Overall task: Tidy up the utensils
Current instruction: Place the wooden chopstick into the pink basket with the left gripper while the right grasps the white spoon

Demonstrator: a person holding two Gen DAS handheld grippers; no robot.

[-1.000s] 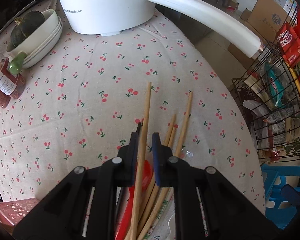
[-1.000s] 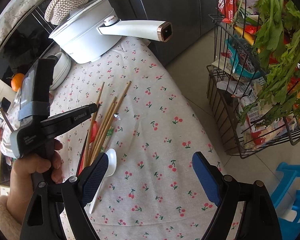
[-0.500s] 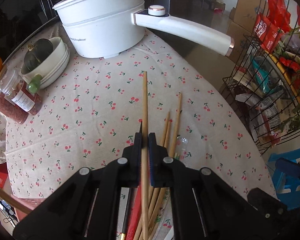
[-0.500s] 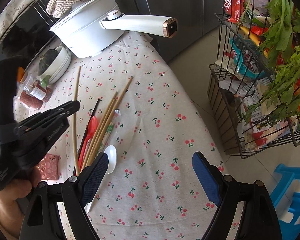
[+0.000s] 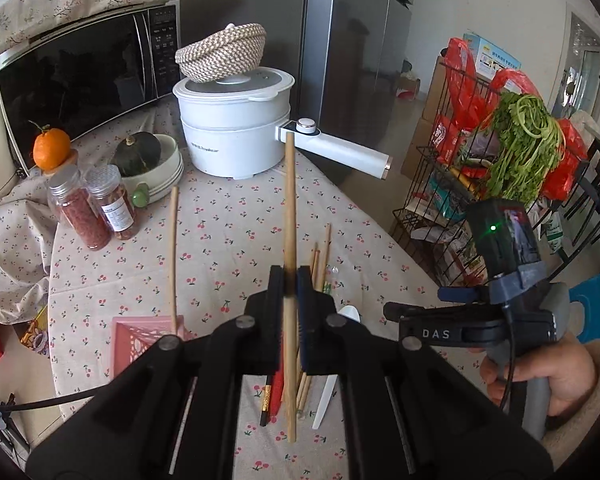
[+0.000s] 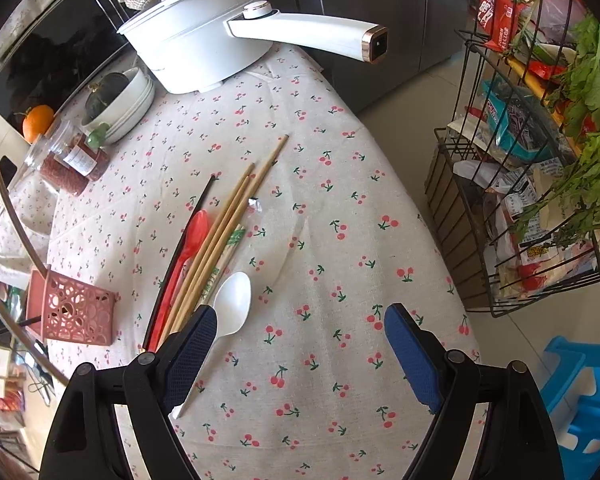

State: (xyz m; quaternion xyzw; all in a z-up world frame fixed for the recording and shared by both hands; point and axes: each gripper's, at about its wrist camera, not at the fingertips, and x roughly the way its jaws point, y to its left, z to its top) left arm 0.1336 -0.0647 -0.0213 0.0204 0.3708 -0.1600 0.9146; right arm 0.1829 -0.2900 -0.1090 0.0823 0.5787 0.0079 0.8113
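Between the left tool's [image 5: 290,280] closed pads, a chopstick [image 5: 290,216] hides part of the pile [image 5: 320,256]; right tool [image 6: 300,344] wide.

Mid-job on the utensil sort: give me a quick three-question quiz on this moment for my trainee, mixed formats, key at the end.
1. True or false: the left gripper is shut on a wooden chopstick.
2. Multiple choice: which utensil lies nearest the right gripper? A) red plastic spoon B) white plastic spoon C) black chopstick
3. Fill in: one chopstick already stands in the pink ______.

Key: 1 true; 2 B, its bowl lies beside the open gripper's left pad; 3 utensil holder.
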